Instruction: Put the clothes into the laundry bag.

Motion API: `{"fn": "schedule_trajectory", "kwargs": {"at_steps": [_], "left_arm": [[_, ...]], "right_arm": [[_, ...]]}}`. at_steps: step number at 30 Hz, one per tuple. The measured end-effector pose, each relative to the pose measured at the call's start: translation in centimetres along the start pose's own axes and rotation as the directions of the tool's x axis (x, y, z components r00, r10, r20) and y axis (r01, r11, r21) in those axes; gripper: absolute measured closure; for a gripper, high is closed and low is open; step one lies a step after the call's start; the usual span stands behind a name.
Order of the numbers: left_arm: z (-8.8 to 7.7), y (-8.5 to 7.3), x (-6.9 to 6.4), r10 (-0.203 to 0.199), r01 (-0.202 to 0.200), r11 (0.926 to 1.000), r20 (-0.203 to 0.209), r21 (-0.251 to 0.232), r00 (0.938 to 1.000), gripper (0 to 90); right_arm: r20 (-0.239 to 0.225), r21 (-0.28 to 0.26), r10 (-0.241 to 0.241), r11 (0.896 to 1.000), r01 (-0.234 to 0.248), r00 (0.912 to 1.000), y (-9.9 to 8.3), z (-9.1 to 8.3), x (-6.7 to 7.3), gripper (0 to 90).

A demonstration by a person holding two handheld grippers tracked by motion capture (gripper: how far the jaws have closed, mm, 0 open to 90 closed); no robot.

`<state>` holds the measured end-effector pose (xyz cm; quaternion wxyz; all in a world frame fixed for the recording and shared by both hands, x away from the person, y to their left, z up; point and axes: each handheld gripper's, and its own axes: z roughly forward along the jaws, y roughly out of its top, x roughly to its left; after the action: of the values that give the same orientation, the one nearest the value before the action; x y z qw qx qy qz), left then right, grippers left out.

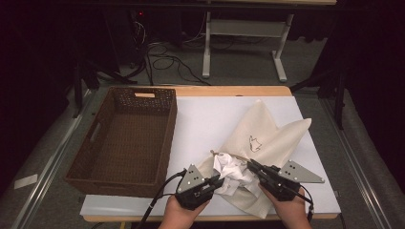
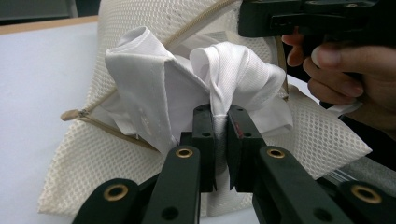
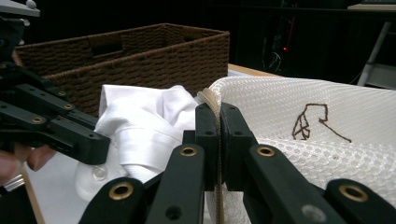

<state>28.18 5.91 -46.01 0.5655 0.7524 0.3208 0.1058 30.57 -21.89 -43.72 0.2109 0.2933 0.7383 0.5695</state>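
A cream mesh laundry bag (image 1: 267,133) with a small dark embroidered mark lies on the white table top. A crumpled white shirt (image 1: 231,172) bulges out of its zippered mouth near the front edge. My left gripper (image 1: 217,182) is shut on a fold of the white shirt (image 2: 219,70), pinched between its black pads. The other gripper (image 1: 251,167) is shut on the bag's zipper edge (image 3: 211,100), holding the mesh bag (image 3: 299,116) beside the shirt (image 3: 140,126). In the left gripper view the other hand (image 2: 345,65) and its gripper sit at the upper right.
A brown woven basket (image 1: 125,138) stands empty at the table's left, its wall close behind the shirt in the right gripper view (image 3: 140,56). The white table top (image 1: 205,119) lies between basket and bag. Cables and a desk frame sit on the floor beyond.
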Motion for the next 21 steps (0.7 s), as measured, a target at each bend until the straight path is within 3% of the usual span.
{"fn": "schedule_trajectory", "kwargs": {"at_steps": [7,12,16,21], "left_arm": [[-0.4,0.2,-0.3,0.006,-0.006,0.9999,0.005,-0.012,1.0,82.8],[0.1,0.0,-0.4,0.013,-0.013,0.9999,0.001,-0.002,0.9999,82.8],[0.9,-0.5,-0.3,0.006,-0.006,1.0,-0.014,0.007,0.9999,82.7],[2.7,-1.6,-0.5,0.017,-0.015,0.998,-0.032,0.062,0.9993,82.8]], "right_arm": [[-0.024,-0.02,-0.013,1.0,0.012,0.9996,0.6,-0.2,0.9,88.8],[-0.002,-0.011,-0.009,1.0,0.009,1.0,0.5,-0.3,0.5,88.9],[0.015,0.003,-0.013,1.0,0.013,0.9998,0.0,-0.2,0.1,88.9],[0.023,0.011,-0.021,1.0,0.021,0.9995,-0.2,-0.2,0.0,88.8]]}}
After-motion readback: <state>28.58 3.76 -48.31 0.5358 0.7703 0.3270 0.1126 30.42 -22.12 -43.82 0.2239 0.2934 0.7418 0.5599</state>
